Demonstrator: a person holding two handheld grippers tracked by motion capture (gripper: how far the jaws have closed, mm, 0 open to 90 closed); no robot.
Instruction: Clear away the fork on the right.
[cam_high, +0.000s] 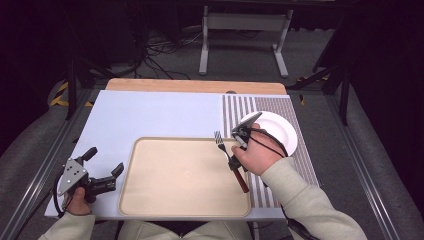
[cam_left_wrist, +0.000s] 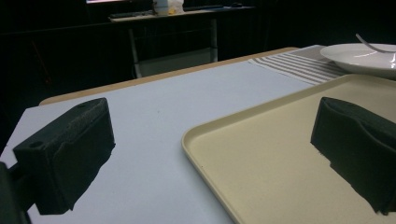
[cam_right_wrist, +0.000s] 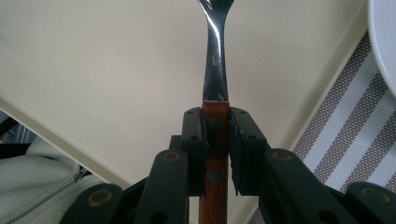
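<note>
One fork (cam_right_wrist: 215, 70), wooden-handled, being held over the tray's (cam_high: 150, 200) right edge, tines pointing toward the far side. Being clamped at the handle, just below the metal neck, by the right gripper (cam_right_wrist: 216, 140), jaws pressing narrow on either side of the wood. Hovering near one white plate (cam_high: 285, 132), sitting on one striped mat (cam_high: 295, 165) to the right. Lying beside the mat, one beige tray, nothing resting on its surface. Waiting at the tray's left near corner, the left gripper (cam_high: 103, 165), jaws standing wide with nothing between, one over the white tabletop (cam_left_wrist: 154, 107), one over the tray. Two grippers, two hands working.
</note>
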